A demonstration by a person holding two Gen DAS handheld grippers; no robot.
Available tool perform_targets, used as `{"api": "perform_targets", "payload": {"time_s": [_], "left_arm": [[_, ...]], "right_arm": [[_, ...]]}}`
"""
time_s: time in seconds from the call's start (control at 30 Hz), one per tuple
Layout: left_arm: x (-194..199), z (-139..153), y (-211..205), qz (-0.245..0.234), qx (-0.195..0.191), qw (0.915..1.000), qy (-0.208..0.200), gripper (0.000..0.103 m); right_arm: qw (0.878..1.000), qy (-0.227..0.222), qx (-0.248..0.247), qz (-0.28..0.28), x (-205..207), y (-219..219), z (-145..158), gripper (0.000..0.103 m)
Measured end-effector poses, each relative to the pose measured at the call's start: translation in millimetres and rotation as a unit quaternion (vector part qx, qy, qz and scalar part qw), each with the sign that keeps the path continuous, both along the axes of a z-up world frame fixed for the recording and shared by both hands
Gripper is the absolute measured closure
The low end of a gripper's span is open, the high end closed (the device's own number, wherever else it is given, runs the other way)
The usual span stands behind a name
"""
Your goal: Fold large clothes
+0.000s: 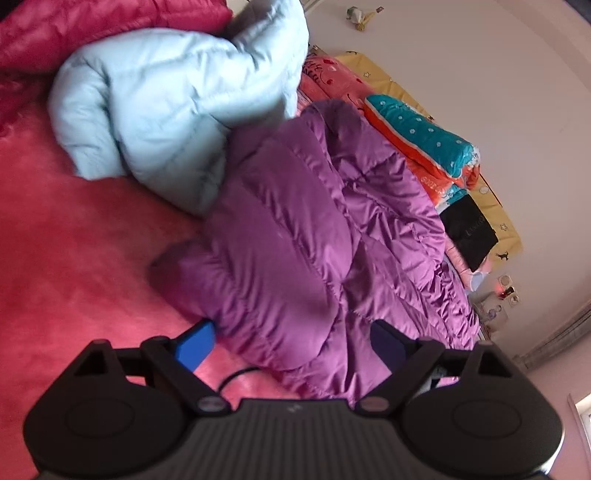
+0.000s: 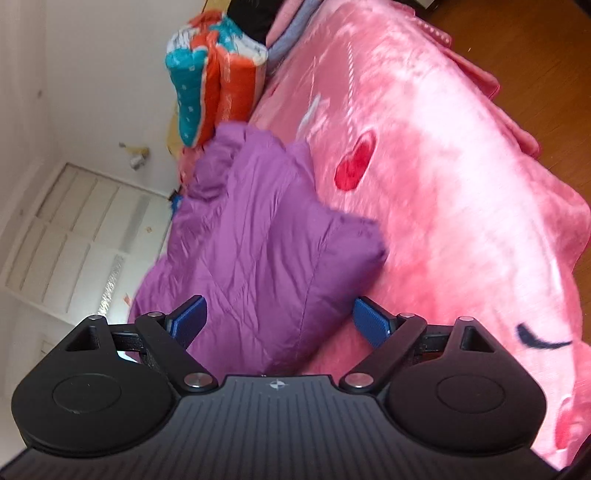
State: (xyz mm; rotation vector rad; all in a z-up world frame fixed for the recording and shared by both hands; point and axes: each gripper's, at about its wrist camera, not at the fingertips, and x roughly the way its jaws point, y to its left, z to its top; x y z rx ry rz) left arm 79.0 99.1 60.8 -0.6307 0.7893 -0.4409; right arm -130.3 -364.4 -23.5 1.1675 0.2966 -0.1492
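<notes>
A purple puffer jacket (image 1: 303, 236) lies bunched on the pink bed blanket (image 1: 74, 229). My left gripper (image 1: 291, 341) is open, its blue pads straddling the jacket's near edge, with fabric bulging between them. In the right wrist view the same purple jacket (image 2: 258, 243) lies on the pink blanket (image 2: 443, 192). My right gripper (image 2: 280, 321) is open too, spread wide around the jacket's near corner. A light blue puffer jacket (image 1: 166, 107) lies crumpled beyond the purple one.
A dark red jacket (image 1: 92, 29) lies at the far left corner. A folded teal and orange quilt (image 1: 424, 144) and a black item (image 1: 469, 229) rest along the white wall. The bed's edge and a wooden floor (image 2: 535, 74) show at right.
</notes>
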Motion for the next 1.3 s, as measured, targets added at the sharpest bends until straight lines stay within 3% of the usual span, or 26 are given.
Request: {"api": "perform_targets", "payload": {"time_s": [0.13,0.47,0.53,0.57,0.6,0.7,0.8,1.1,1.3], "left_arm": [[10,-7,-7,0.009,-0.027,0.9996,0.004,0.002],[41,-21,-16,0.041,-0.075,0.9954,0.043,0.002],[41,-16,-21,0.042,-0.057,0.9964,0.045,0.013],[40,-15,-21,0.046,-0.047,0.9965,0.051,0.028],[39,-14,-21,0.047,-0.042,0.9964,0.057,0.042],[32,-8,-18,0.045,-0.032,0.9969,0.057,0.061],[25,2,-19,0.042,-0.012,0.9976,0.054,0.075],[-7,34,-15,0.010,0.065,0.9972,0.035,0.083],[-40,45,-6,-0.018,0.088,0.9953,0.035,0.083]], "right_arm": [[1.000,-0.009,-0.004,-0.006,16,5,-3,0.000],[0.999,-0.041,0.001,-0.030,75,-4,-4,0.000],[0.999,-0.034,-0.001,-0.038,79,-3,-4,0.011],[0.999,-0.023,-0.005,-0.039,81,-3,-4,0.027],[0.999,-0.015,-0.004,-0.038,81,-4,-6,0.037],[0.999,-0.009,0.006,-0.041,76,-2,-4,0.052],[0.999,0.005,-0.023,-0.039,66,6,11,0.061],[0.997,0.039,-0.047,-0.048,44,23,36,0.068],[0.996,0.049,-0.054,-0.056,6,32,44,0.069]]}}
